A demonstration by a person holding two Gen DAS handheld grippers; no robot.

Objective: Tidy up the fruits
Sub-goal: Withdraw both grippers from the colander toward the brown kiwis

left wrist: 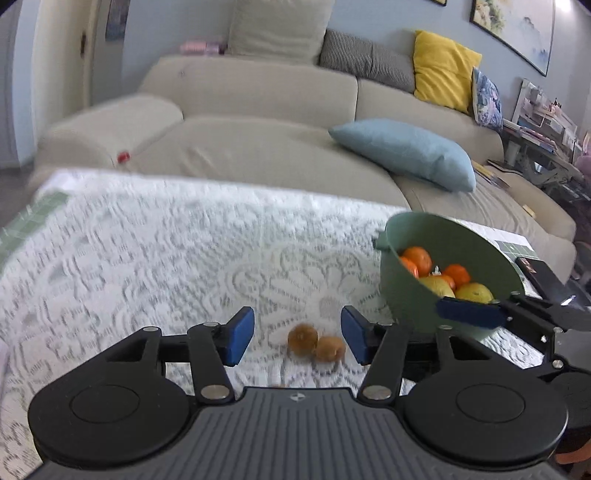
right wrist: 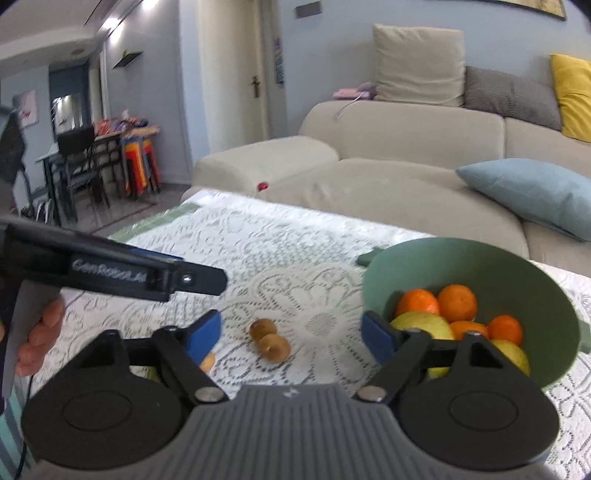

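Both grippers' fingers (left wrist: 242, 336) gape empty over fuzzy round kiwis (left wrist: 316, 341) on lace.

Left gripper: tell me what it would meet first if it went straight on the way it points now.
Most likely the two small brown fruits on the lace tablecloth. They lie just ahead of the open left gripper, between its fingertips' line. Depth is unclear; it might meet the cloth beside them instead.

Setting: a home living room. A beige sofa (left wrist: 258, 122) with cushions (left wrist: 406, 155) faces a lace-covered bench (left wrist: 147, 258). Framed picture (left wrist: 517, 26) on wall.
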